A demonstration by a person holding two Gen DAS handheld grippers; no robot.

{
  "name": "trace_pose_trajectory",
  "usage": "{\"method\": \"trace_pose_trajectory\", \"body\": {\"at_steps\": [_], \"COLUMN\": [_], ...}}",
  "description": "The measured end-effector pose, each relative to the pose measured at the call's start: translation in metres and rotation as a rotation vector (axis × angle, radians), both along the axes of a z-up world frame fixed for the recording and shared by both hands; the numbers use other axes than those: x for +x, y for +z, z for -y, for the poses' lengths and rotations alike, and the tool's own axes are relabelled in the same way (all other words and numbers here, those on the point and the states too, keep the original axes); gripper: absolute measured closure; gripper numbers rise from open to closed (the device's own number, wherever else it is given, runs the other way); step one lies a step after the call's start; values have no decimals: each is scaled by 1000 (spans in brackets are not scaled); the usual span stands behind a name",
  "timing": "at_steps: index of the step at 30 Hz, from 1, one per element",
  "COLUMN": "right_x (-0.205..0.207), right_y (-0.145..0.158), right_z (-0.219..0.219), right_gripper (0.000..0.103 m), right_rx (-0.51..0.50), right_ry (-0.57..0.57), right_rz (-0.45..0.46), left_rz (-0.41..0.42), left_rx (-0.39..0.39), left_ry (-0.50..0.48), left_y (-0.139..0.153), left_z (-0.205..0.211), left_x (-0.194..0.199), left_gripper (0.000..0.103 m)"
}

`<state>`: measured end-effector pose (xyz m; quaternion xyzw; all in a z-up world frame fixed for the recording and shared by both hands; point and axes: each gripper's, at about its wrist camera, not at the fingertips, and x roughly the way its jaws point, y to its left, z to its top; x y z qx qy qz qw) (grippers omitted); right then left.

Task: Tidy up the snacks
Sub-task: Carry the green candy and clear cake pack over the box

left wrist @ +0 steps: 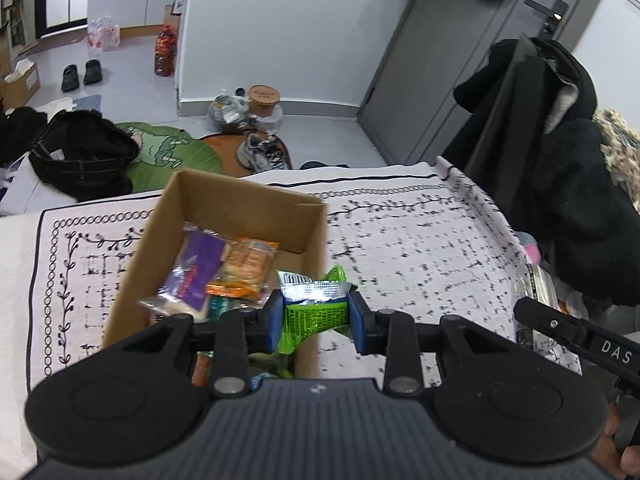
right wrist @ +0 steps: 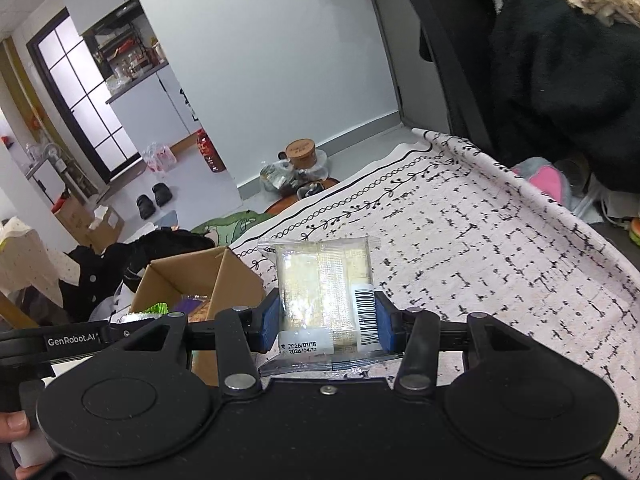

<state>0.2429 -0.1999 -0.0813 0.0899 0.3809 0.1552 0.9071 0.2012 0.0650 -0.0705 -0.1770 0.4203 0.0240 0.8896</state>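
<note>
My left gripper (left wrist: 316, 316) is shut on a green and silver snack packet (left wrist: 314, 304), held over the right wall of an open cardboard box (left wrist: 256, 204). Inside the box lie a purple packet (left wrist: 196, 268), an orange cracker packet (left wrist: 244, 266) and several others. My right gripper (right wrist: 326, 322) is shut on a clear packet of pale yellow biscuits (right wrist: 324, 292), held above the patterned cloth to the right of the same cardboard box (right wrist: 236, 280). The left gripper's arm (right wrist: 76, 338) shows at the left edge of the right wrist view.
The box stands on a white tablecloth (left wrist: 420, 248) with black vine and dash patterns. A chair draped with black clothing (left wrist: 560, 160) stands at the table's right. On the floor beyond lie shoes (left wrist: 262, 152), a black bag (left wrist: 84, 152) and a jar (left wrist: 262, 100).
</note>
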Motion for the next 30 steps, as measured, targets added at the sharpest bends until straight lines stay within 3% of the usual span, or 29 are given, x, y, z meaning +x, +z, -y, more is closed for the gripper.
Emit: {"method": "trace_pose_trajectory", "body": {"at_steps": [7,11,22,30], "right_x": [3,6,20,34], "right_y": [-5,-5,-7,-10], "right_z": [-23,-42,-90,-110], "right_gripper": [57,57,57,57], "right_rx": [-19,-20,3,9], "right_ry": [21,52,81,77], "right_rz": [-10,-17,-26,-29], "left_rz": [-48,-65,-26,-4], "left_rx": [-48,-68,-112,-120], "left_ry": [10,20,86,84], "left_y": [-19,-25,-24,-23], "left_z": [-20,-26,-53,-66], "left_x": [-1,-1,2,9], "left_gripper": [70,62,60,49]}}
